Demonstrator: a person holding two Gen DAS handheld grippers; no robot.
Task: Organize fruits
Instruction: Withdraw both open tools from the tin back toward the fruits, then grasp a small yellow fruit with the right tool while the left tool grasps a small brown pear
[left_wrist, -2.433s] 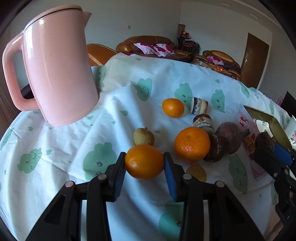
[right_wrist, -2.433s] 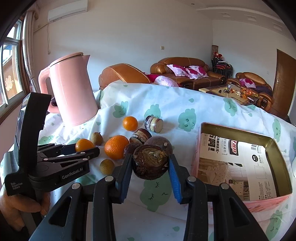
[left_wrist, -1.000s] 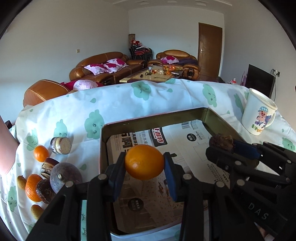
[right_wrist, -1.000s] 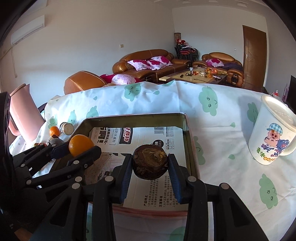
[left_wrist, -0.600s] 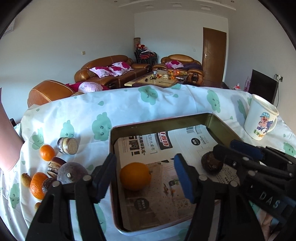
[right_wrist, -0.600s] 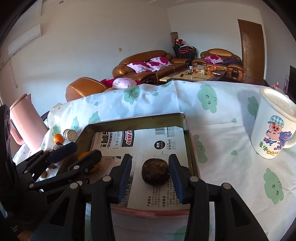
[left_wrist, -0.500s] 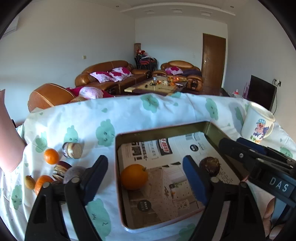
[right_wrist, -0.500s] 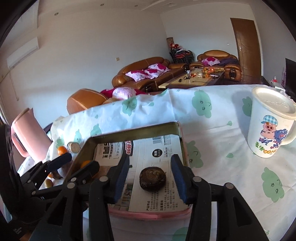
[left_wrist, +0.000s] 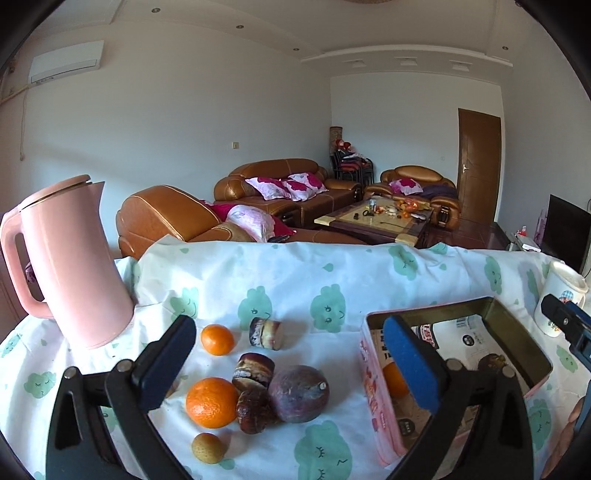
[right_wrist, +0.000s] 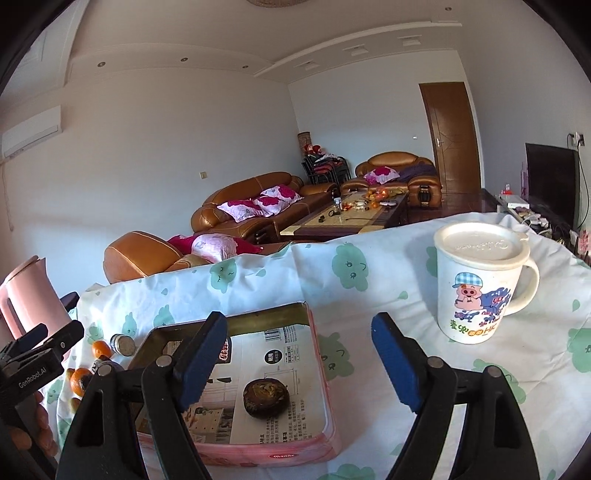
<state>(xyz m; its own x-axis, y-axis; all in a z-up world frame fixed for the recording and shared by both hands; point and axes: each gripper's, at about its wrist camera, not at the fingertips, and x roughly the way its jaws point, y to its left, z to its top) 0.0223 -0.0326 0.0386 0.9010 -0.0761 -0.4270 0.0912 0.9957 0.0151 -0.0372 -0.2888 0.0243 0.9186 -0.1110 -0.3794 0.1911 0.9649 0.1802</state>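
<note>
A pink tin box (left_wrist: 373, 373) lined with newspaper holds an orange (left_wrist: 394, 380) and a dark brown fruit (right_wrist: 266, 398); the box also shows in the right wrist view (right_wrist: 321, 384). My left gripper (left_wrist: 291, 358) is open and empty above the loose fruit left of the box: a big orange (left_wrist: 211, 402), a small orange (left_wrist: 217, 339), a purple-brown fruit (left_wrist: 299, 393), dark cut pieces (left_wrist: 255, 369) and a small yellow fruit (left_wrist: 207, 447). My right gripper (right_wrist: 299, 358) is open and empty above the box's near right corner.
A pink kettle (left_wrist: 70, 266) stands at the table's left. A white lidded mug with a pig picture (right_wrist: 480, 284) stands right of the box. The table wears a white cloth with green prints (left_wrist: 295, 280). Sofas and a coffee table lie behind.
Both grippers let go of their fruit into the box and opened wide. The left gripper has swung left toward the loose fruit; the right has pulled back and risen.
</note>
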